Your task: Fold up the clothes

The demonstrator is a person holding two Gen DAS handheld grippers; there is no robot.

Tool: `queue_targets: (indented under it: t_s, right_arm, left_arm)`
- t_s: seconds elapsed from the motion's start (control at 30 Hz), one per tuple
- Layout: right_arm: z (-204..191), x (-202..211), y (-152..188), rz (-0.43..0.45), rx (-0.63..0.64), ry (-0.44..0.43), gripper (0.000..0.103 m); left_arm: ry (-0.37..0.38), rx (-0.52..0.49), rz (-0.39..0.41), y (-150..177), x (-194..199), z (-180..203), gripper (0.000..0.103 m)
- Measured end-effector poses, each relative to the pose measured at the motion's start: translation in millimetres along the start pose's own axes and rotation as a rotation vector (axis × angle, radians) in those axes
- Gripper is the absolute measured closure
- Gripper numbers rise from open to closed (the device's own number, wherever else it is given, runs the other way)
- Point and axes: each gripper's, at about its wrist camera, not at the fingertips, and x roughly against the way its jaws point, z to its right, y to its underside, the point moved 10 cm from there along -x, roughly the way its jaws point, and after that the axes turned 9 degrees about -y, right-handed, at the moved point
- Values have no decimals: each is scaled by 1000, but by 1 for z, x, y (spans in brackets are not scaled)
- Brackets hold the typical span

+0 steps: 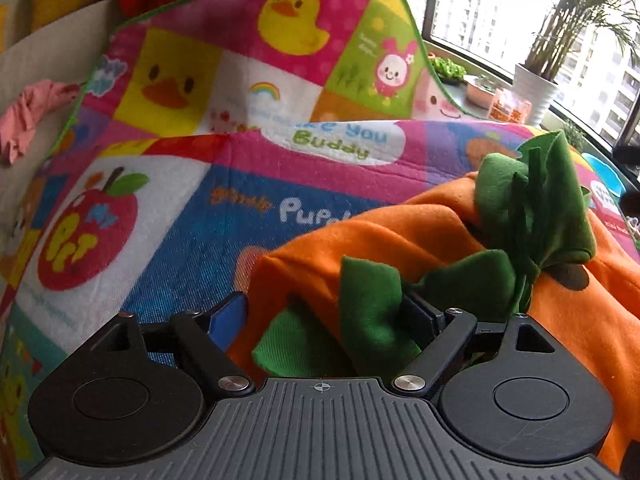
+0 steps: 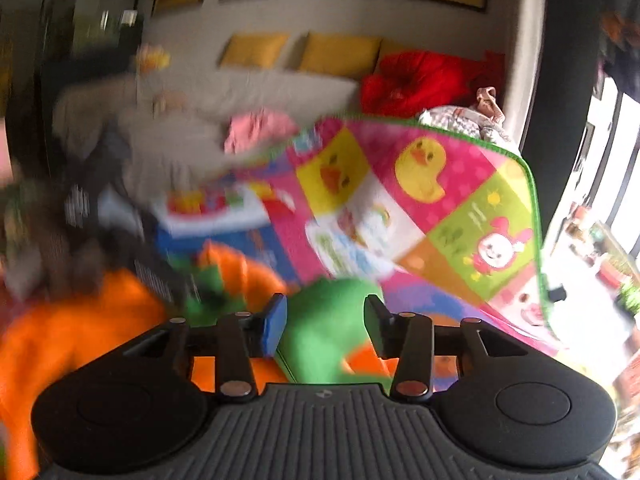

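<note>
Cartoon play mat (image 1: pixel 168 216) under all; orange garment (image 1: pixel 400 232) bunched dead ahead of left gripper (image 1: pixel 328 312), spread wide, unclamped; right gripper (image 2: pixel 325 322) part-open, green trim (image 2: pixel 320 328) loose between.

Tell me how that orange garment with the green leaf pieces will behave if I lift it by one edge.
The orange garment will probably sag and drape; it already lies in soft folds. The green leaf pieces curl loosely, so they would likely flop. It looks like fleece, so probably light and not slippery.

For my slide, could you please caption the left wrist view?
Open left gripper over an orange garment with green leaves on a cartoon mat.
</note>
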Motion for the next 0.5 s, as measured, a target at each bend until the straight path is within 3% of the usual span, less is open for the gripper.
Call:
queue_targets:
  t_s: [0.1,0.23,0.37,0.5]
  right_arm:
    - [4,-28,0,-17,-41,-5,60]
    - [14,-72,48,-206,-55,34,60]
    - [10,-72,69,-228,-23,46,60]
    - [10,-66,70,-244,-32,34,60]
  left_arm:
    - [0,1,6,-2,6,1,17]
    - [54,58,41,-12,31,-5,17]
    - [149,168,77,-28,50,-14,21]
    - [165,183,47,-35,38,-13,31]
